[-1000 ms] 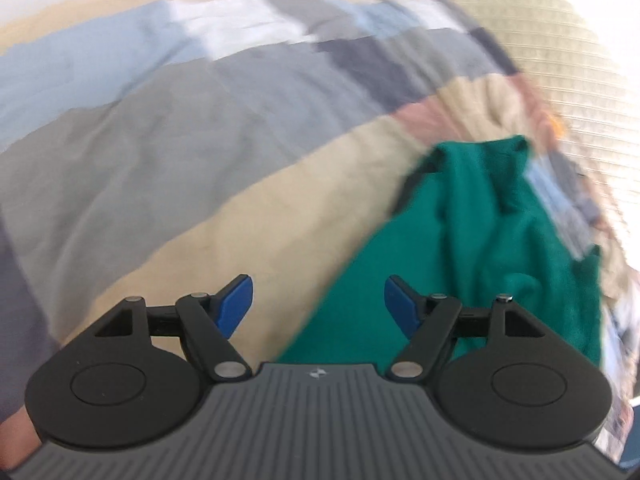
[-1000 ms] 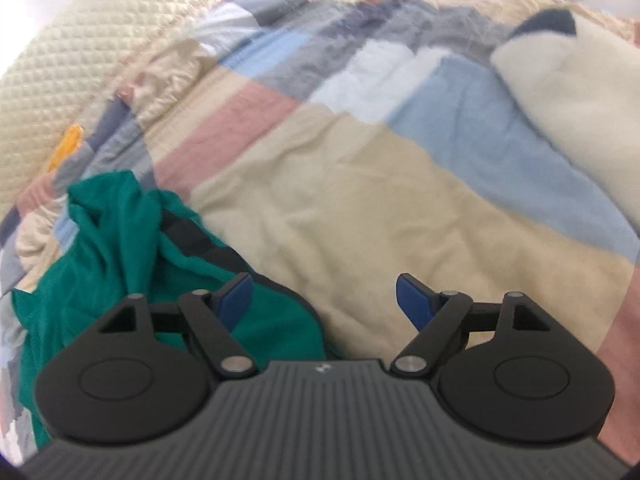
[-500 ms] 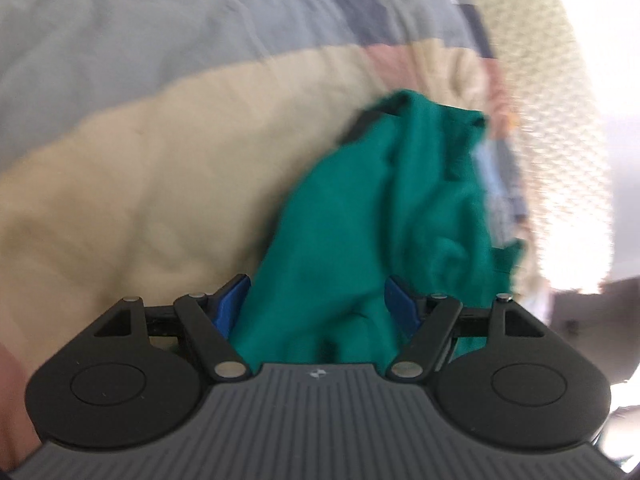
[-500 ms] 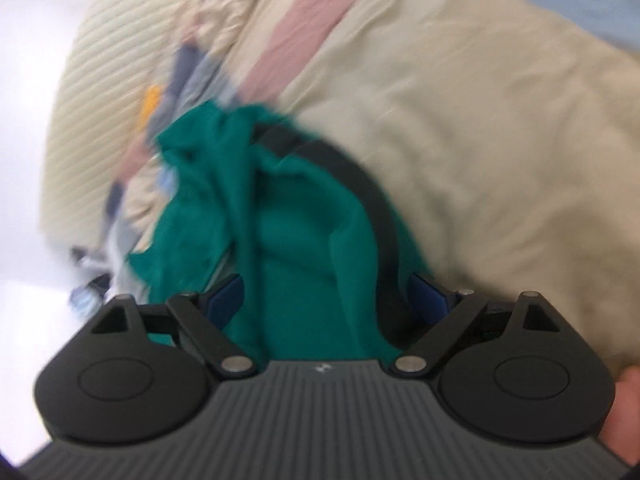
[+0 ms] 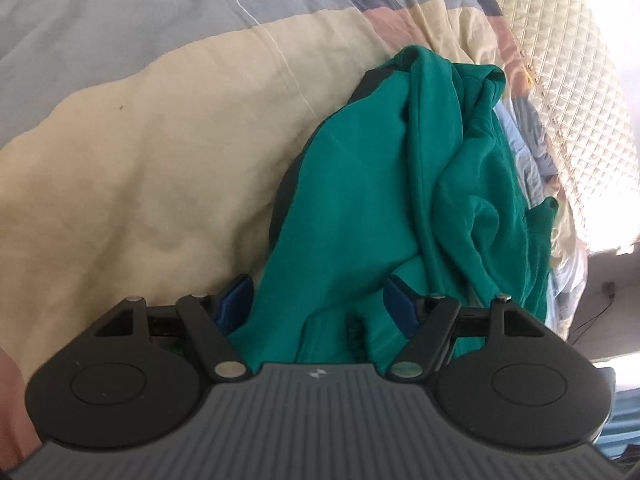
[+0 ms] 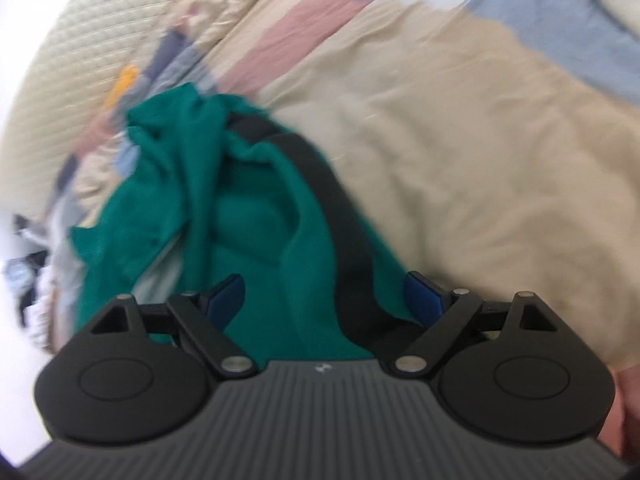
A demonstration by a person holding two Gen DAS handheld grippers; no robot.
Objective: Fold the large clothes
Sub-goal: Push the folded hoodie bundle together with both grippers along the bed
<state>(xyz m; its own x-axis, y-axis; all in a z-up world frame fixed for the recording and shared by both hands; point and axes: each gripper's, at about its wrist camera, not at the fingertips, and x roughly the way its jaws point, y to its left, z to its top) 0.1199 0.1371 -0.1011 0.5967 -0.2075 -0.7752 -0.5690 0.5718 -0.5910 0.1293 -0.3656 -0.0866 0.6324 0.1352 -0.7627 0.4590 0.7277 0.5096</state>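
Green garment (image 5: 360, 200) crumpled in heap on patchwork quilt (image 5: 160, 160), near bed edge beside quilted cream cover (image 5: 560, 80). Black band (image 6: 344, 216) runs along garment. Left gripper (image 5: 320, 300) fingers apart, cloth between blue pads, not clamped. Right gripper (image 6: 326, 294) fingers apart over garment and band; view blurred. No containers visible.

The garment (image 5: 360, 208) is teal green with a black band (image 6: 340, 208) along 1 edge. Under it, the bedspread (image 5: 152, 168) shows patches of cream, grey, pale blue and dusty pink. The quilted cover (image 5: 560, 80) is cream, diamond-stitched. Gripper pads (image 5: 236, 300) are blue.
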